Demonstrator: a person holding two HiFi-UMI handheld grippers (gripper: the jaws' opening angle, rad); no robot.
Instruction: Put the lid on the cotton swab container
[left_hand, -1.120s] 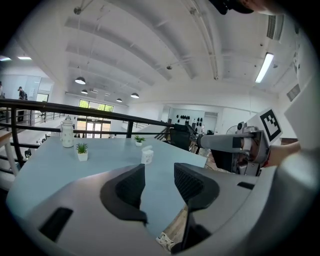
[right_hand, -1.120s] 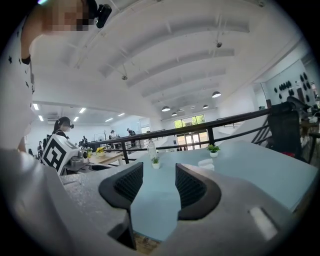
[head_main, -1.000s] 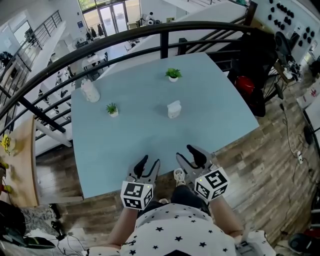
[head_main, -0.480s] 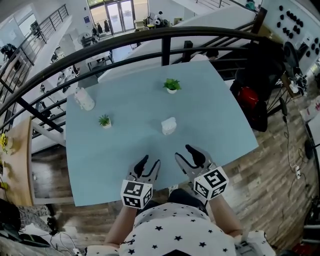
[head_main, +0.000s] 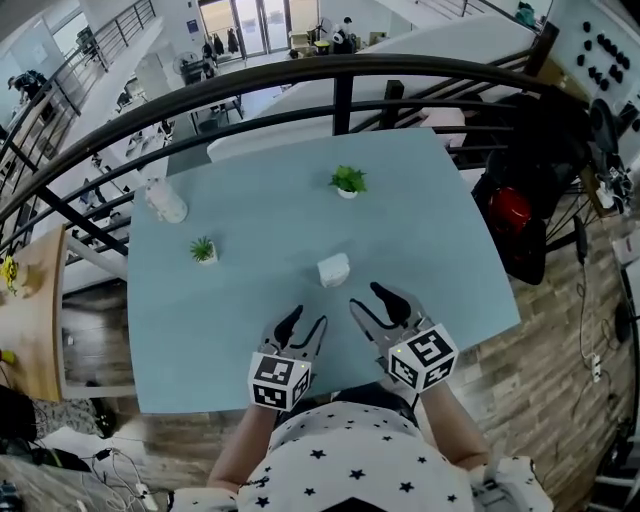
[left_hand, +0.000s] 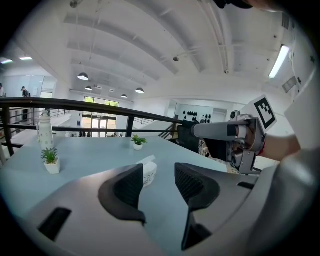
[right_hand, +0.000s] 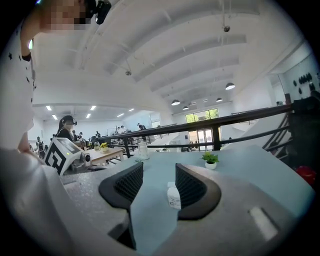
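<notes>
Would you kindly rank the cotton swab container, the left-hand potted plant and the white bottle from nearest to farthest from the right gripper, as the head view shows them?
1. Cotton swab container, just ahead of the right gripper.
2. Left-hand potted plant, mid-table, left.
3. White bottle, far left corner.

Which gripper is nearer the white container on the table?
Right, slightly. The right gripper is just right of the container, toward the person; the left gripper is left of it, farther back.
</notes>
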